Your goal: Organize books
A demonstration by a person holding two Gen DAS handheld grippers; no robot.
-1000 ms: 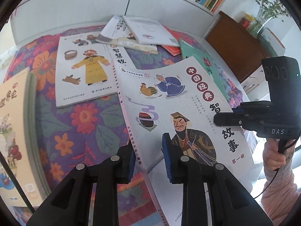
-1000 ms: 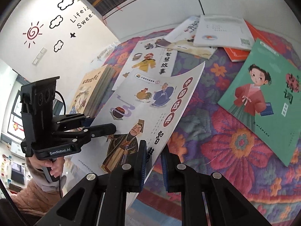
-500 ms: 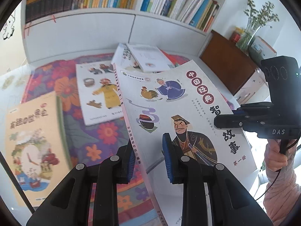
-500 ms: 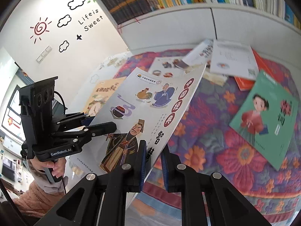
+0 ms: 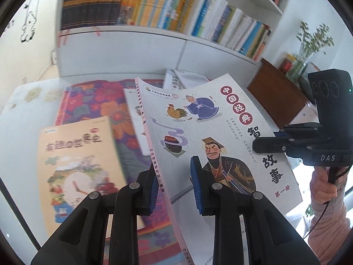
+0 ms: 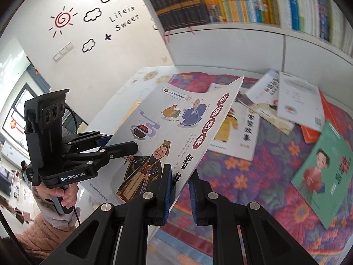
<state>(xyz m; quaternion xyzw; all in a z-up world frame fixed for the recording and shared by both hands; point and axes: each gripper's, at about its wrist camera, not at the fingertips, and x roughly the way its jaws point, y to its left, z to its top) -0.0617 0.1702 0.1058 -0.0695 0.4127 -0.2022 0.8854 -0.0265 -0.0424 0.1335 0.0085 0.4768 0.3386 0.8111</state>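
A thin white picture book with a scowling robed man on its cover is held in the air above the table by both grippers. My left gripper is shut on its spine edge. My right gripper is shut on the opposite edge; it also shows in the left wrist view. The book tilts up toward the bookshelf. The left gripper also shows in the right wrist view.
A floral cloth covers the table. On it lie an orange-tan book, a green book, a white book with a yellow-robed figure and a loose pile. A full bookshelf stands behind; a wooden cabinet at right.
Both grippers have lifted the white book higher and tilted it up. The view has swung from the table toward the bookshelf. The grips have not changed.
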